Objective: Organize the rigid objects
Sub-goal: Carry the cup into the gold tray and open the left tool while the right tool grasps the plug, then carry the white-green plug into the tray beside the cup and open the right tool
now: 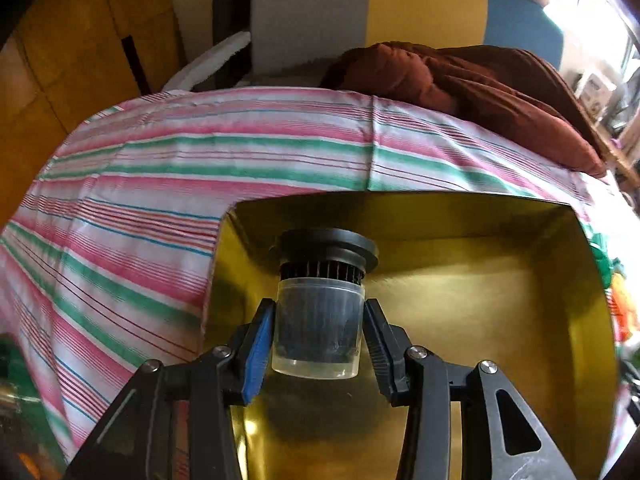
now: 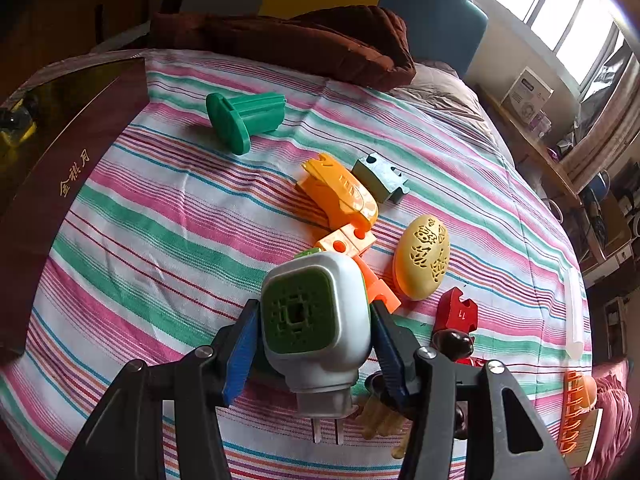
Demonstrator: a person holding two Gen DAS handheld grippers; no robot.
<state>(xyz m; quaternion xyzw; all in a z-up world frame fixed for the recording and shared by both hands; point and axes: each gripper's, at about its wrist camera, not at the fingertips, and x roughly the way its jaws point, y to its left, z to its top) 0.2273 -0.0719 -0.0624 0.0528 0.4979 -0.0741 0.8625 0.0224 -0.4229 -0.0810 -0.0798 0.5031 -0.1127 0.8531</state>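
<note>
1. The left tongs pinch a clear jar with a black cap, held over the gold box.
2. The right tongs grip a white-and-green plug above the striped bedsheet, with toys just ahead.

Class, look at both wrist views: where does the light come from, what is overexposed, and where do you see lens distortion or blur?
Right wrist view: daylight enters through the window at upper right, which is blown out; the fisheye bows the striped sheet. Left wrist view: glare whitens the top right corner, the gold box reflects softly, and the sheet's left edge is smeared.
</note>
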